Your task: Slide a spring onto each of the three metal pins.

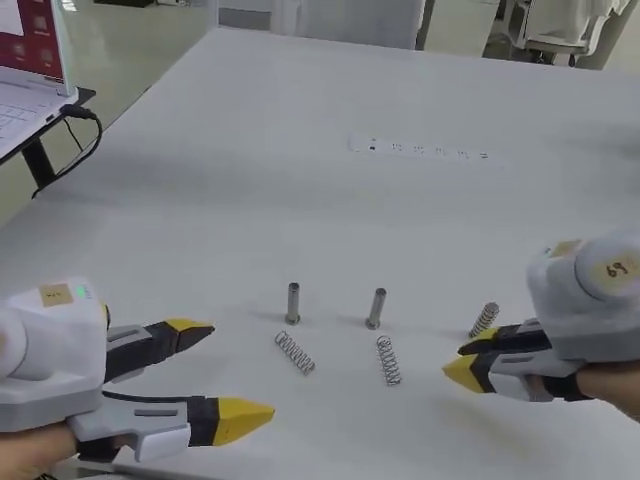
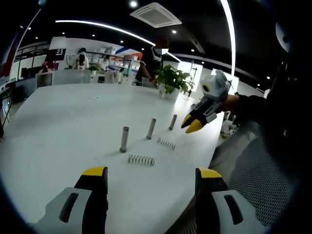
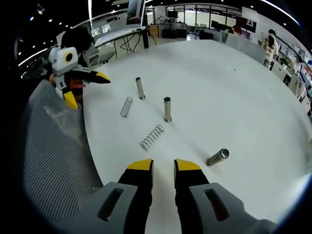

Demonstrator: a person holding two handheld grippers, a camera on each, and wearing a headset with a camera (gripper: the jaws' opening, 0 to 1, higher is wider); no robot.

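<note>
White tabletop spreads across the head view. Near the lower centre of the frame stand two bare silver metal pins, upright and apart: the left-hand pin and the middle pin. Below each lies a loose coiled steel spring, flat on the table. The left loose spring and the middle loose spring are each near a pin but not touching it. Toward the lower right, a third coil, the standing spring, sits upright on the third pin. The left gripper, lower left, has its yellow-tipped jaws spread wide, released and empty. The right gripper, lower right just beside the standing spring, has its jaws drawn nearly together on nothing. A white power strip lies in the upper centre, and an open laptop sits at the upper left.
</note>
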